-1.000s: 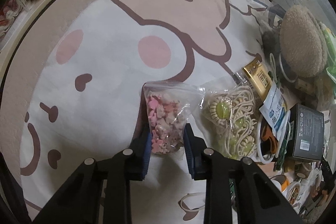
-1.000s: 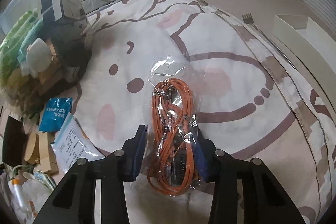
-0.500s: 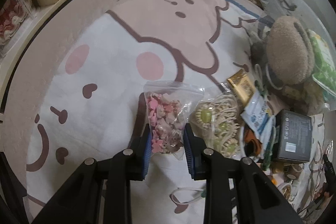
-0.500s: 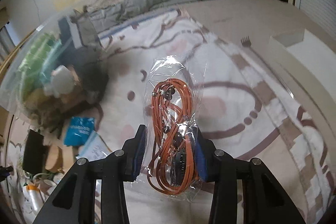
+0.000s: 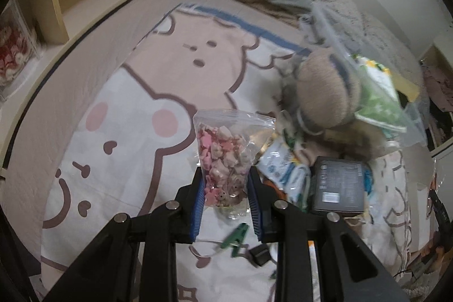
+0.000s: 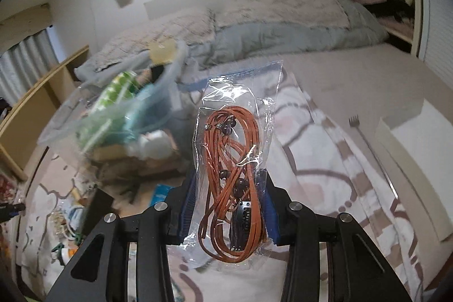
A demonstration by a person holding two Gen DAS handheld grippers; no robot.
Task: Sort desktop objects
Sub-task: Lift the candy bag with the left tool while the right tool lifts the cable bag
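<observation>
left gripper (image 5: 226,200): clamped on bag of pink charms (image 5: 226,157), held above the blanket (image 5: 119,132).
right gripper (image 6: 228,205): pinching bag of orange cord (image 6: 233,160), raised in the air.
risk: slick plastic may slip out if either hand swings.

The clear zip bag of pink and beige charms (image 5: 223,157) sits between the jaws of the left gripper (image 5: 226,205), above the cartoon-bear printed blanket (image 5: 119,132). To its right lie a black rectangular box (image 5: 338,184) and, behind that, a round tan plush (image 5: 325,92); a green plastic clip (image 5: 236,238) lies below the bag. In the right wrist view, the clear sleeve of coiled orange cord (image 6: 233,169) stands between the jaws of the right gripper (image 6: 229,210), with a grey quilted duvet (image 6: 254,21) behind.
</observation>
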